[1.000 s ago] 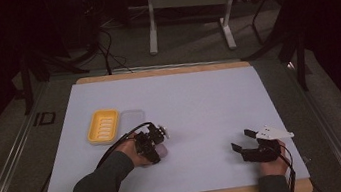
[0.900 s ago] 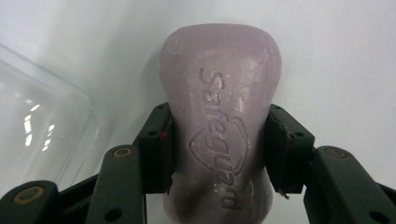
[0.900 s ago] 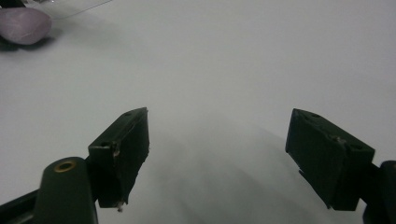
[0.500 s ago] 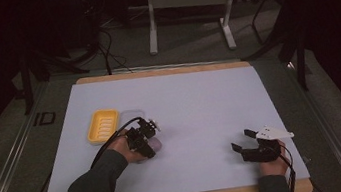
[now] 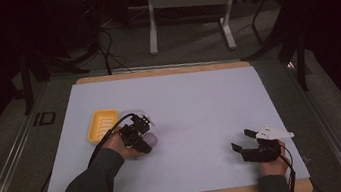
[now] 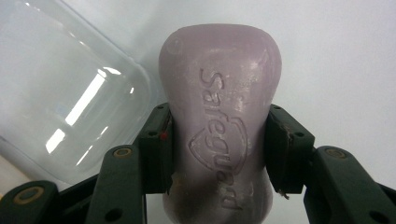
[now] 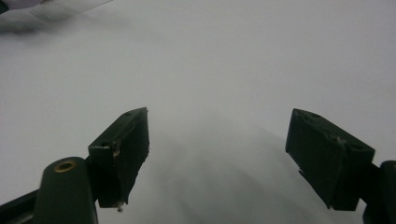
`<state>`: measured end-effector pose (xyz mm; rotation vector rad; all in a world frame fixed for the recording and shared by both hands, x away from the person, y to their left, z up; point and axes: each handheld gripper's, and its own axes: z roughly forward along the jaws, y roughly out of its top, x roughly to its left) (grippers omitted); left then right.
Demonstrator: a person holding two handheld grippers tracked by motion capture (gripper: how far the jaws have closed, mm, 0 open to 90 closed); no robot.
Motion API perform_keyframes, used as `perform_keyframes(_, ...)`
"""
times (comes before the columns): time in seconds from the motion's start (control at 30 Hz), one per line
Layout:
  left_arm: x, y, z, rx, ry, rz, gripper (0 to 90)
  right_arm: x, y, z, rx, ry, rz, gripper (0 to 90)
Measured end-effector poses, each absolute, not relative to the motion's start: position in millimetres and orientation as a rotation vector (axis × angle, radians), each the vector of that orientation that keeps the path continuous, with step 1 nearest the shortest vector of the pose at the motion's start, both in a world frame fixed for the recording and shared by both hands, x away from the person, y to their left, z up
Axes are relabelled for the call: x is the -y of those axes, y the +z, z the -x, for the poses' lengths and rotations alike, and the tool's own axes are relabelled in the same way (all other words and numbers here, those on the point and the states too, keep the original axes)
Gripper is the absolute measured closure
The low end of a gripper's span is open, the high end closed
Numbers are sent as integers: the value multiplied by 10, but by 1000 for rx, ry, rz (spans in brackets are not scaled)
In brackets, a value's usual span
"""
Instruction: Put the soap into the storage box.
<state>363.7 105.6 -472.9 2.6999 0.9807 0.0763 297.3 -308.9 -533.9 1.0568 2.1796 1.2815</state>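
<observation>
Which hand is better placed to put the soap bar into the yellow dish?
Left. The left gripper is shut on the soap bar and sits beside the yellow dish. The right gripper is open, holds nothing, and rests far across the table.

Overhead table (image 5: 199, 102) view; two close gripper views

"Safeguard" stands embossed on the soap bar (image 6: 219, 121).
</observation>
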Motion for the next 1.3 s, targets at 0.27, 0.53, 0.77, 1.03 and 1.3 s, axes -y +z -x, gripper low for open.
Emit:
perform_keyframes(0.27,-1120,-4707,-3673,-1027,96,-2662,500,3090,-5339,-2973,-2179,1282,-1057,212)
perform_keyframes(0.53,-1153,-4611,-3725,-1056,118,-2632,500,3090,-5339,-2973,-2179,1283,-1057,212)
perform_keyframes(0.77,-1177,-4526,-3763,-1079,141,-2607,500,3091,-5339,-2973,-2179,1284,-1058,211)
perform_keyframes(1.03,-1224,-4475,-3809,-1108,145,-2590,500,3091,-5339,-2973,-2180,1284,-1057,212)
perform_keyframes(1.3,-1289,-4466,-3863,-1160,138,-2552,499,3091,-5339,-2974,-2180,1285,-1058,212)
